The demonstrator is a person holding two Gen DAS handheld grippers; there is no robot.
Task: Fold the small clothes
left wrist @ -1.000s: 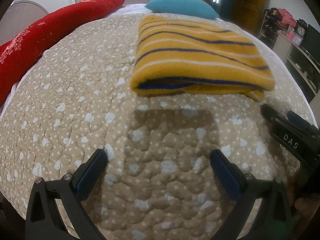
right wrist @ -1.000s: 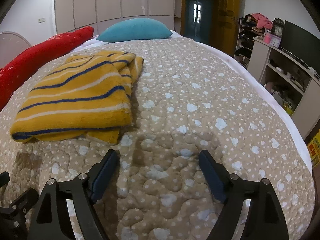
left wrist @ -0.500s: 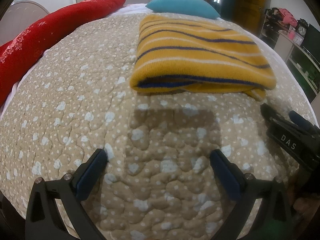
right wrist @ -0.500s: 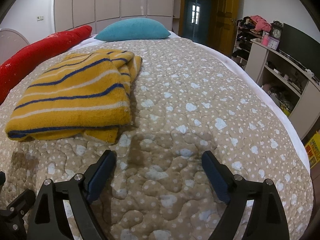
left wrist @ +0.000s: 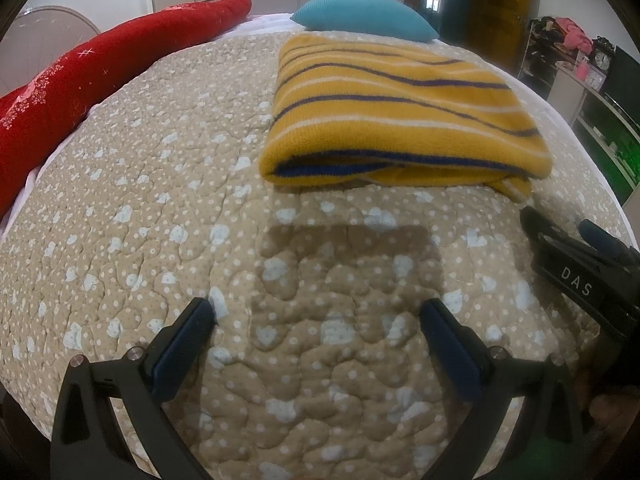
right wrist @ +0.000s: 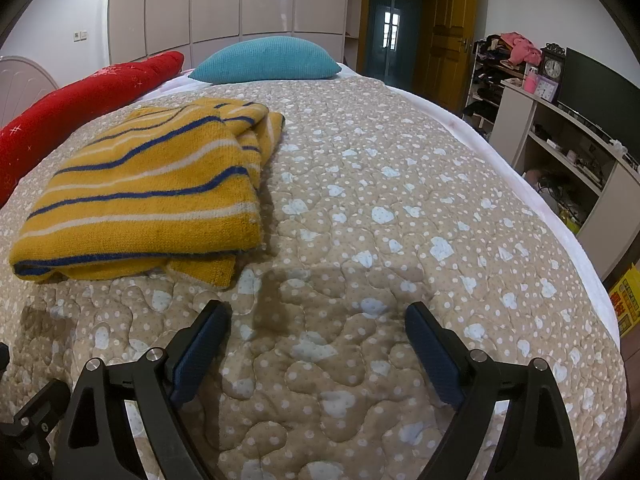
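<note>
A folded yellow sweater (left wrist: 404, 116) with blue and white stripes lies flat on the beige quilted bed (left wrist: 160, 208). It also shows in the right wrist view (right wrist: 148, 196), at the left. My left gripper (left wrist: 318, 314) is open and empty, held above the quilt short of the sweater's near edge. My right gripper (right wrist: 316, 314) is open and empty, to the right of the sweater. The right gripper's body shows at the right edge of the left wrist view (left wrist: 580, 264).
A long red pillow (left wrist: 80, 76) runs along the bed's left side. A teal pillow (right wrist: 264, 60) lies at the head. A shelf unit (right wrist: 560, 148) with a TV and clutter stands right of the bed, and a wooden door (right wrist: 448, 32) behind.
Both grippers have drifted slightly; the sweater sits a little lower and nearer in both views. Both stay open and the sweater has not moved on the bed.
</note>
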